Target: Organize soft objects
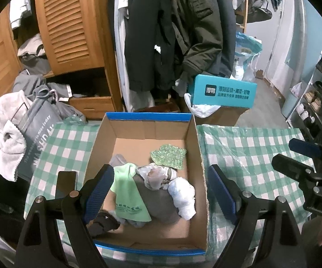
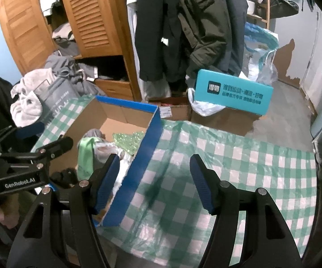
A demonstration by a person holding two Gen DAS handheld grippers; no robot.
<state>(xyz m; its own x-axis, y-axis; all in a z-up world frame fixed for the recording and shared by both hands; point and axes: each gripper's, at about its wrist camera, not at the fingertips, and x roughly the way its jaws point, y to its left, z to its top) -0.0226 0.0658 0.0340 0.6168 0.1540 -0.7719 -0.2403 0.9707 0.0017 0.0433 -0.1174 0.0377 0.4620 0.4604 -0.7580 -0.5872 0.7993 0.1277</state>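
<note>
An open cardboard box with a blue rim (image 1: 148,116) sits on the green checked tablecloth (image 1: 245,147). Inside lie a light green cloth (image 1: 127,192), a grey cloth (image 1: 158,205), a white crumpled cloth (image 1: 183,195), a clear plastic bag (image 1: 152,175) and a green sparkly pad (image 1: 168,156). My left gripper (image 1: 161,192) is open and empty above the box. My right gripper (image 2: 155,183) is open and empty, over the box's right wall (image 2: 138,167) and the tablecloth (image 2: 239,174). The right gripper also shows at the right edge of the left wrist view (image 1: 306,167).
A grey bag (image 1: 36,129) with pale towels (image 1: 2,143) stands left of the box. A black phone (image 1: 66,183) lies on the cloth by the box. Behind are a teal box (image 1: 223,91), hanging coats (image 1: 172,33) and a wooden wardrobe (image 1: 71,22). A shoe rack (image 1: 317,89) stands right.
</note>
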